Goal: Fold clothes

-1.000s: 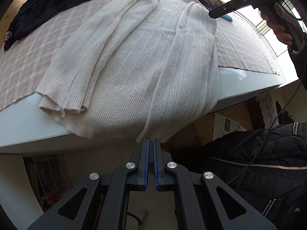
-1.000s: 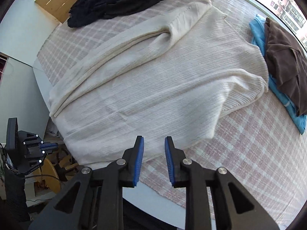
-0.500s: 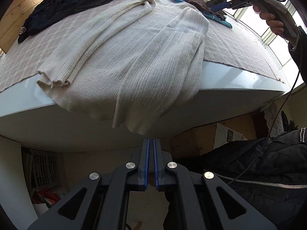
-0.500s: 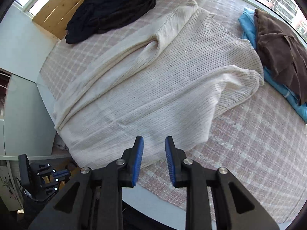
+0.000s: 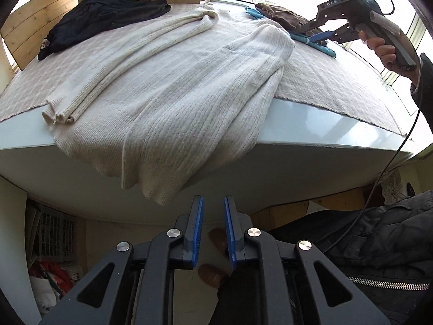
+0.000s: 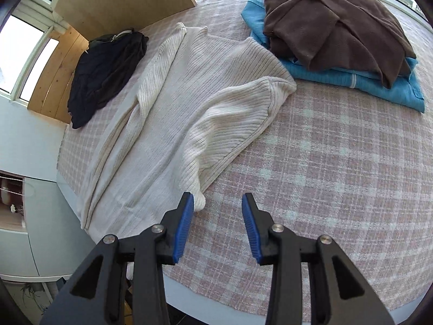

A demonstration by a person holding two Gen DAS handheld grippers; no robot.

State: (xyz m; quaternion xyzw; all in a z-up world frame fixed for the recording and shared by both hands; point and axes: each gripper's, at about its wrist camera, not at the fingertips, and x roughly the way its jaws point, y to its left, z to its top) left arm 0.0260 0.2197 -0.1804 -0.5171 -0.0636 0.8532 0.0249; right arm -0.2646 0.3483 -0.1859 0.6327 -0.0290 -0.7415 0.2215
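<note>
A cream ribbed sweater [image 5: 173, 86] lies spread on the checked table cover, both sleeves folded inward and its hem hanging over the near table edge. My left gripper [image 5: 212, 205] is open below that hem, off the table, with nothing between its fingers. In the right wrist view the same sweater [image 6: 189, 108] lies to the left. My right gripper [image 6: 217, 203] hovers open above the cover beside the folded sleeve edge. The right gripper [image 5: 319, 31] also shows at the far right in the left wrist view, held by a hand.
A black garment [image 6: 105, 67] is heaped at the far left of the table. A folded brown garment [image 6: 333, 21] rests on a folded blue one [image 6: 351, 78] at the far right. A pink checked cover [image 6: 338, 176] spreads over the white table [image 5: 324, 124]. A dark jacket [image 5: 379, 233] is at lower right.
My left gripper opened and dropped lower below the table edge. My right gripper opened wider and moved toward the table's far right, beside the sweater's folded sleeve.
</note>
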